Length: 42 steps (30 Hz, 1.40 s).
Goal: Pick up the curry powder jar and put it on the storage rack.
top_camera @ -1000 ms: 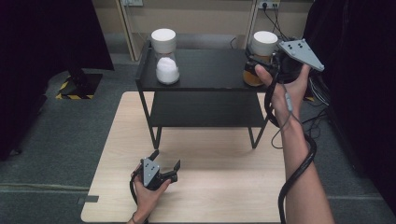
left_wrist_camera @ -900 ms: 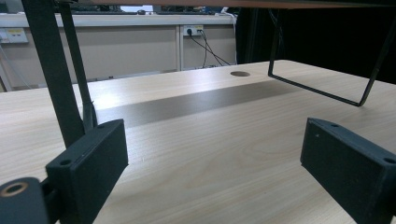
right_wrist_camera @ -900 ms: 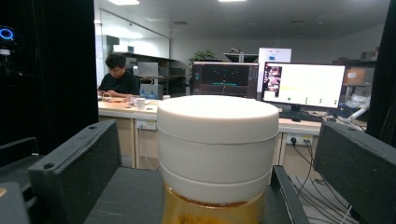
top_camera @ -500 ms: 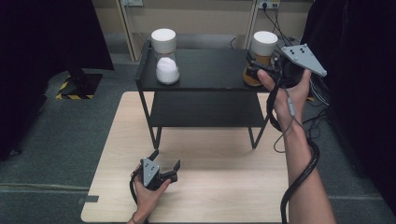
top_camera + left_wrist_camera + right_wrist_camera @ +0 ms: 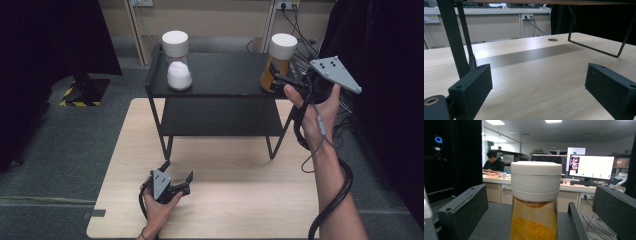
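A clear jar of orange powder with a white lid (image 5: 278,63) (image 5: 535,202) stands upright at the right end of the black shelf's top (image 5: 225,80). My right gripper (image 5: 281,81) (image 5: 536,225) is open at that end, its jaws on either side of the jar with gaps showing in the right gripper view. A second white-lidded jar holding white powder (image 5: 177,62) stands at the shelf's left end. My left gripper (image 5: 176,176) (image 5: 537,90) rests open low over the wooden table (image 5: 240,200), in front of the shelf, with nothing between its jaws.
The shelf has a lower tier (image 5: 220,117) and thin black legs (image 5: 451,37). A round cable hole (image 5: 552,39) sits in the table. Beyond the shelf is a desk with monitors (image 5: 591,167) and a seated person (image 5: 492,162). Cables (image 5: 300,45) hang behind the right end.
My right gripper has moved lower and closer to the orange jar at the shelf's right end. The left gripper has stayed in place.
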Motion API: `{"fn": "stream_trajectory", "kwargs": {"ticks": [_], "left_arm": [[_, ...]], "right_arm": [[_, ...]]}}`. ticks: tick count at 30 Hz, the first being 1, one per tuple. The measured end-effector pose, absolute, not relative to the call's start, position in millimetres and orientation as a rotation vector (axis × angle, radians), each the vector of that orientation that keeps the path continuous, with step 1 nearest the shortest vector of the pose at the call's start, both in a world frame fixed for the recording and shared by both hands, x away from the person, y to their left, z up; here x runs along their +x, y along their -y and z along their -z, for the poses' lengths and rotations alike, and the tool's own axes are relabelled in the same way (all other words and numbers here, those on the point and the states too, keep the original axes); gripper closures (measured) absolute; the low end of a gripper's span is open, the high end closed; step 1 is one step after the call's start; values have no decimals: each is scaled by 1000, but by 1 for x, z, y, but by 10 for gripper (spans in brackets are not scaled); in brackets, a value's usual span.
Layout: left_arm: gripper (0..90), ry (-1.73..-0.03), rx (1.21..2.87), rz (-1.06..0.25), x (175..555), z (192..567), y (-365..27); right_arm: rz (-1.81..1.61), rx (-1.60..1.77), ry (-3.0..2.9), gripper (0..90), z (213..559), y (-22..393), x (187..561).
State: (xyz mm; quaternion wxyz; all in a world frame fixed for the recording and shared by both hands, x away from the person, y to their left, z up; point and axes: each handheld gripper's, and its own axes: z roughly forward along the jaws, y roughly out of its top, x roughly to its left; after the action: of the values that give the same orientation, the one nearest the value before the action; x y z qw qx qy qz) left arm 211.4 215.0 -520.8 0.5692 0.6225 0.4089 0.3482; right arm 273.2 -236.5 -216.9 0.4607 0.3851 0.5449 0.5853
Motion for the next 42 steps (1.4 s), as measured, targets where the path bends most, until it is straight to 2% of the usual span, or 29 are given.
{"fn": "stream_trajectory", "kwargs": {"ticks": [42], "left_arm": [[66,-957,1459,-821,211,521,-215]], "right_arm": [[-1551,928,-1340,6,261,253,238]]}}
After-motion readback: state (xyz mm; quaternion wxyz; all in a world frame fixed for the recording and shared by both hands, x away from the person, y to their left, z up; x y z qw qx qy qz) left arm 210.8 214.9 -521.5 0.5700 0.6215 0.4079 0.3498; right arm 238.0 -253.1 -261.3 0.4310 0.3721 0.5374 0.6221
